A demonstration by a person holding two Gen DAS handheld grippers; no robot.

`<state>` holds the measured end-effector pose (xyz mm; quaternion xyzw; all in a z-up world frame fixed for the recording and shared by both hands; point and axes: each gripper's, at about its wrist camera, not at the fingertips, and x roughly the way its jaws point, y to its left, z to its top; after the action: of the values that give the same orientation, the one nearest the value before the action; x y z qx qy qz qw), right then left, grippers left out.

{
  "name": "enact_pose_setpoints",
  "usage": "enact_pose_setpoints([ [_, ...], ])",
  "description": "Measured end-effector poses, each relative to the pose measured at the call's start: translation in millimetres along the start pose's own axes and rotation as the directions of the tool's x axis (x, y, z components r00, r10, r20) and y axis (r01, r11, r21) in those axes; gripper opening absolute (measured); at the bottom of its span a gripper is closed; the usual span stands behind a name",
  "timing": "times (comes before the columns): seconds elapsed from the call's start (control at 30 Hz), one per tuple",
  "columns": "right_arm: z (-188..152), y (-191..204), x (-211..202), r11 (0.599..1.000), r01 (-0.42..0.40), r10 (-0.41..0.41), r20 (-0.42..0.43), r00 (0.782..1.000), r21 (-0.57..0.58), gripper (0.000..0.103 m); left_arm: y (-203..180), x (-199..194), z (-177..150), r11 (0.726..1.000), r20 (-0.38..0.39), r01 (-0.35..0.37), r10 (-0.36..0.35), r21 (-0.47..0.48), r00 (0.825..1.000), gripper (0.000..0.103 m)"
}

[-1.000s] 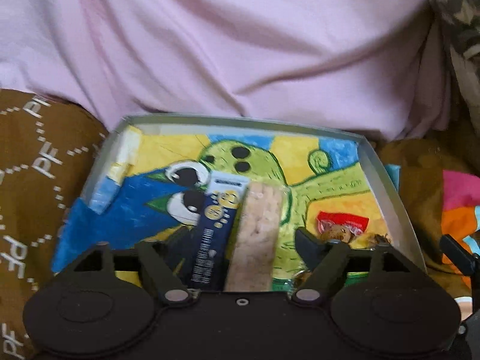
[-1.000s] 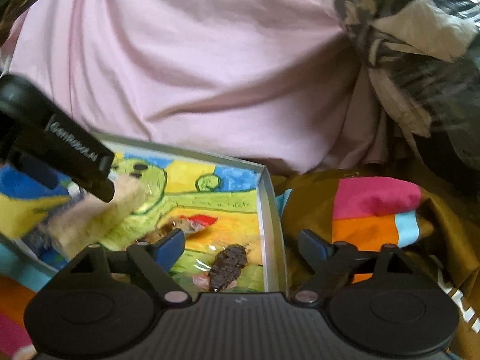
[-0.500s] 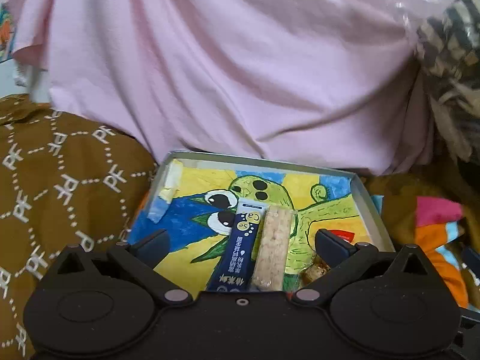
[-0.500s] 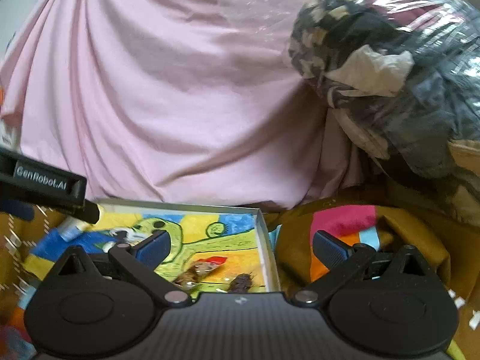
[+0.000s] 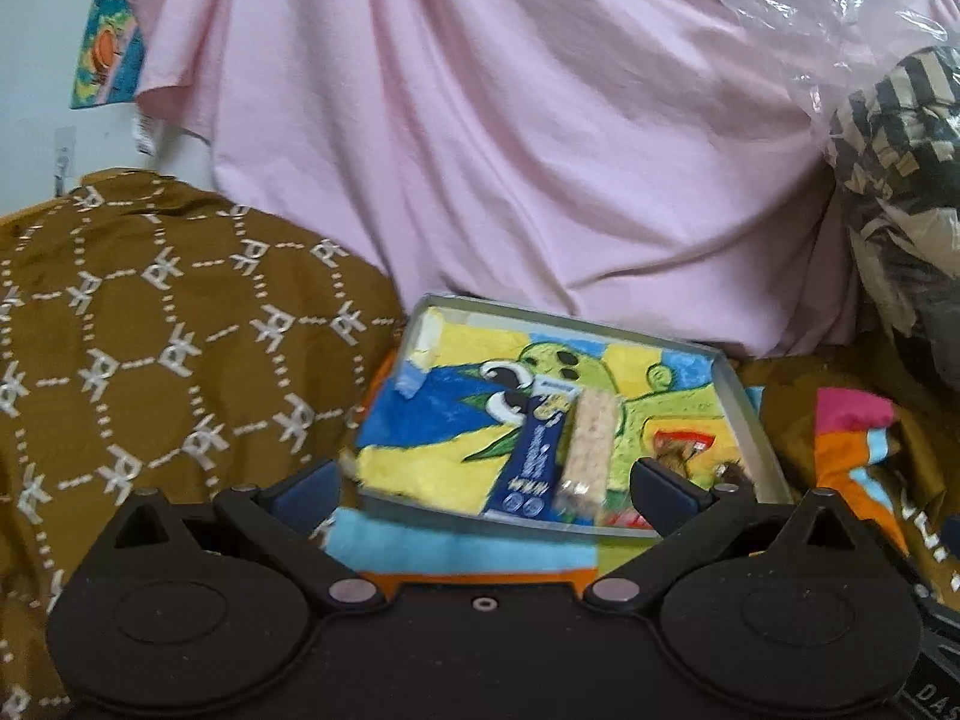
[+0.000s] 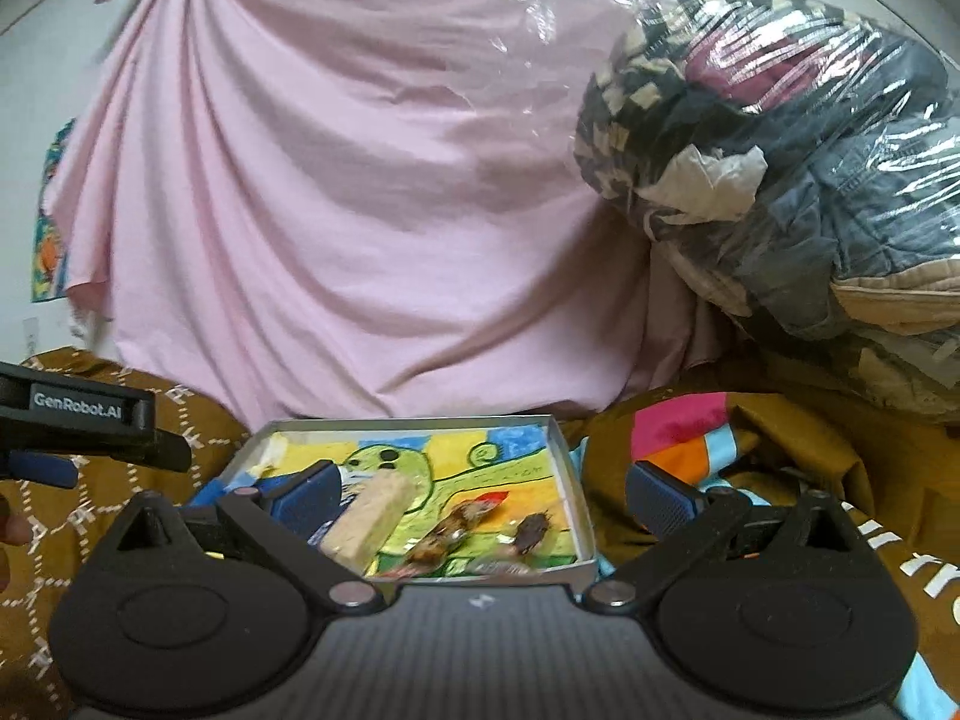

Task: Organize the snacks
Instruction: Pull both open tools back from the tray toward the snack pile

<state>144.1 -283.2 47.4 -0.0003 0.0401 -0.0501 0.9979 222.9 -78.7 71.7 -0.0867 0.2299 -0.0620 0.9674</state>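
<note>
You are holding both tools, left tool (image 5: 483,486) and right tool (image 6: 483,495), wide open and empty, with the snacks (image 5: 585,450) lying in the tray (image 5: 744,405). That tray is sitting on soft bedding (image 5: 180,348), so a careless nudge risks tipping it and spilling them.

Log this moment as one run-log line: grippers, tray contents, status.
left gripper: open, empty | right gripper: open, empty | tray: blue stick pack, cereal bar, wrapped snacks | status: nothing held

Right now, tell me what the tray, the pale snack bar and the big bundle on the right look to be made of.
Tray: probably thin sheet metal, dull grey; straight folded rim, with a crayon-like drawing lining the floor.
Pale snack bar: grainy puffed cereal, seemingly in clear glossy film; the blur leaves this open.
Bundle: folded fabrics inside clear plastic; crinkled, shiny highlights.
</note>
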Motion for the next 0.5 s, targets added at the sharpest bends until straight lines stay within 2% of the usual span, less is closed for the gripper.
enact_pose_setpoints([
  [0.5,-17,27,-72,0.995,-0.091,0.09,-0.031,0.995,-0.038,0.103,23,-76,-56,0.994,0.014,-0.076,0.075,0.078,0.997,0.102],
])
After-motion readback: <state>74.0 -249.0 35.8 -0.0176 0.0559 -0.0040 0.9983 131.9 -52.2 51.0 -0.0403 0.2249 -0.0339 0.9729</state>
